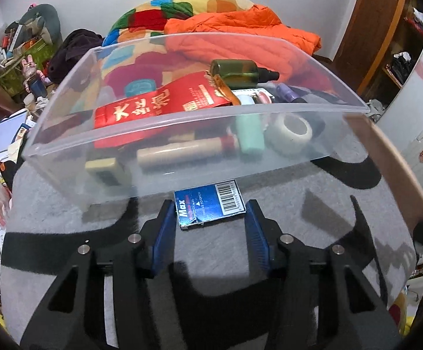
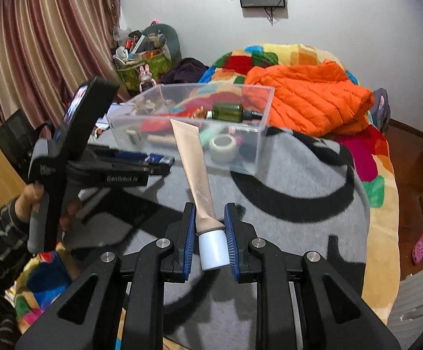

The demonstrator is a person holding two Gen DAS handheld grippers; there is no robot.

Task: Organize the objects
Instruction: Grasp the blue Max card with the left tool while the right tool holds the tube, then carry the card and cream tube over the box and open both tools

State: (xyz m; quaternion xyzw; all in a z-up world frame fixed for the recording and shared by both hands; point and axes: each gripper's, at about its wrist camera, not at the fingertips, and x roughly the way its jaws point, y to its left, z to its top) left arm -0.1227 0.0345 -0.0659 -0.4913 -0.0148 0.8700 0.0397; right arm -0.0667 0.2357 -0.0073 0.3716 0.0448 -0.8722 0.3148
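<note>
The right tongs [image 2: 210, 233] gripped the tube [image 2: 195, 172] near its cap. The half-open left tongs [image 1: 210, 227] straddled the blue box [image 1: 210, 205], unpinched; both belonged, likely, in the clear bin [image 1: 182, 125].

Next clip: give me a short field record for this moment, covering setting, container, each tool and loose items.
setting: grey and black blanket on a bed
container: clear plastic bin, already holding a red packet, green bottle and tape roll
left tool: open, astride a blue box lying against the bin's near wall
right tool: shut on a beige tube near its white cap
loose items: blue box only
</note>
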